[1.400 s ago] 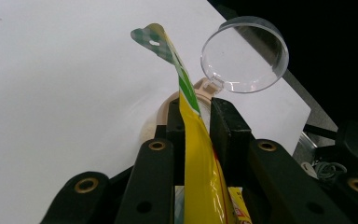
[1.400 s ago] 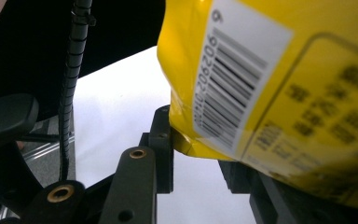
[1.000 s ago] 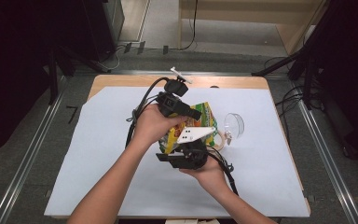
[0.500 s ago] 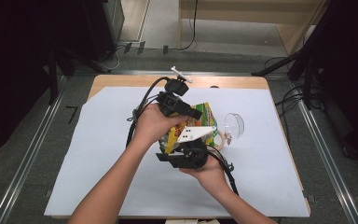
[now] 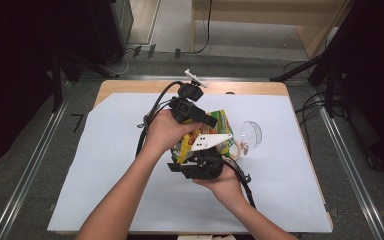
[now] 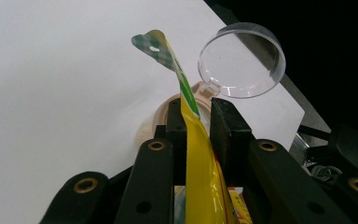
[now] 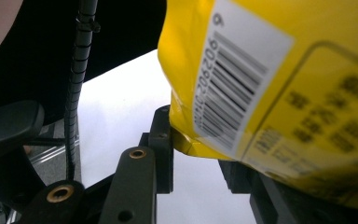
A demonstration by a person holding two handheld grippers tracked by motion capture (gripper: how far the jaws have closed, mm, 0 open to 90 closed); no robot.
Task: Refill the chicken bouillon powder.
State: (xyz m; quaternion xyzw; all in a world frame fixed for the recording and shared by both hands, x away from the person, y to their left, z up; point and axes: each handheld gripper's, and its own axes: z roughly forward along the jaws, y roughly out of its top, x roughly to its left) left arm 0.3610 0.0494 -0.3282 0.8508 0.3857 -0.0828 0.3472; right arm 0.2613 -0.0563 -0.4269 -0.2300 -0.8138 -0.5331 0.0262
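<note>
Yellow-green foil snack pouch (image 5: pixel 215 131) held above white table sheet (image 5: pixel 105 165), unchanged across 1 second. Left gripper (image 6: pixel 199 116) clamps its top seal; right gripper (image 7: pixel 196 154) pinches bottom corner. Clear round lid (image 6: pixel 241 60) beyond.

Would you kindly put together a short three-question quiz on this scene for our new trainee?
1. True or false: the left hand-held gripper has its jaws closed on the yellow packet.
2. What does the white sticker on the packet in the right gripper view carry? A) a barcode B) a photo C) a handwritten note
3. Fill in: beyond the packet lies a clear round ___ on the white table cover.

Key:
1. True.
2. A, the barcode.
3. Lid.
</note>
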